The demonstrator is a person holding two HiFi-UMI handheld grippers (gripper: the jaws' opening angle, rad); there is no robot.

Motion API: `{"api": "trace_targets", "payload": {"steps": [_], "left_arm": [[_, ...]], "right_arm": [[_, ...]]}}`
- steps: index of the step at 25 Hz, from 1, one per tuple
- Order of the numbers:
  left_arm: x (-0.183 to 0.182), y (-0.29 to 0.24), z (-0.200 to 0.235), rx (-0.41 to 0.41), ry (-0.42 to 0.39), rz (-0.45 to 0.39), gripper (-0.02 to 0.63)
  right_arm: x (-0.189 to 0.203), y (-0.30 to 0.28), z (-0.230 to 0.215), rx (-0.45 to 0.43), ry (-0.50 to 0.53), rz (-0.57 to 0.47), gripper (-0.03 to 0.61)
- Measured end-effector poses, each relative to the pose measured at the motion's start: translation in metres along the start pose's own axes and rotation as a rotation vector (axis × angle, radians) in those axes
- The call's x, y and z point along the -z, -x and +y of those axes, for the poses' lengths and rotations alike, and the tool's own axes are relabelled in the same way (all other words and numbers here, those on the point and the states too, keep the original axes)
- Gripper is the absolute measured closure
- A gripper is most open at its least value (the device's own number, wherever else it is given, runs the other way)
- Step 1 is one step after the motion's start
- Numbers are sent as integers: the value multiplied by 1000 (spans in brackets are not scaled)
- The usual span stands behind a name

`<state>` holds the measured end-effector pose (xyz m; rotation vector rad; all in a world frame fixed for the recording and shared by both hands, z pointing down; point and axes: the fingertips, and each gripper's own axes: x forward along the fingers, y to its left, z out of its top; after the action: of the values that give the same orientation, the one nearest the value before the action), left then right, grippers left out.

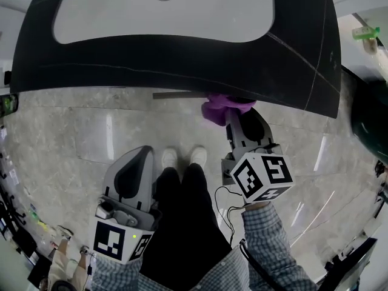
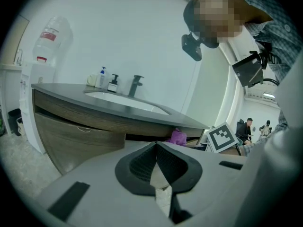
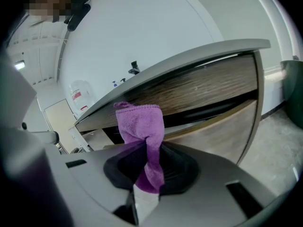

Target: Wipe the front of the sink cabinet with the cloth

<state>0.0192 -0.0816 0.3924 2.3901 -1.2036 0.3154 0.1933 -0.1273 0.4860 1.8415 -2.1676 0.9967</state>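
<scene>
A purple cloth (image 1: 222, 107) (image 3: 142, 126) is pinched in my right gripper (image 1: 239, 121) (image 3: 147, 167), which is shut on it. The cloth sits just under the dark countertop's front edge (image 1: 182, 71), against the wood-grain cabinet front (image 3: 208, 91). In the left gripper view the cloth (image 2: 178, 137) shows small beside the cabinet front (image 2: 75, 126). My left gripper (image 1: 134, 176) (image 2: 157, 167) hangs low by the person's legs, away from the cabinet, with its jaws together and nothing between them.
A white basin (image 1: 163, 11) is set into the countertop, with a tap (image 2: 136, 85) and soap bottles (image 2: 102, 77) behind it. The person's feet (image 1: 182, 157) stand on the marble floor. A dark green bin (image 1: 370, 126) stands at right.
</scene>
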Motion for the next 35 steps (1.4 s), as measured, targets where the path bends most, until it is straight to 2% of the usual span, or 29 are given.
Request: {"api": "trace_targets", "payload": {"steps": [7, 12, 20, 25, 28, 31, 35], "left_arm": [[6, -13, -15, 35, -13, 19, 603], [8, -24, -24, 54, -17, 25, 603], [17, -36, -36, 95, -45, 56, 603], [24, -42, -45, 115, -53, 68, 603], [26, -43, -47, 122, -59, 71, 603], [28, -41, -44, 117, -57, 70, 603], [28, -35, -33, 90, -51, 66, 603]], "right_arm": [[-8, 16, -40, 69, -1, -36, 503], [-15, 30, -74, 128, 43, -69, 503], [-19, 49, -136, 250, -22, -142, 503], [-16, 55, -167, 316, 88, -126, 503], [-14, 58, -186, 356, 120, -125, 503], [-14, 54, -189, 366, 170, -131, 503], [-7, 49, -180, 365, 179, -130, 503]]}}
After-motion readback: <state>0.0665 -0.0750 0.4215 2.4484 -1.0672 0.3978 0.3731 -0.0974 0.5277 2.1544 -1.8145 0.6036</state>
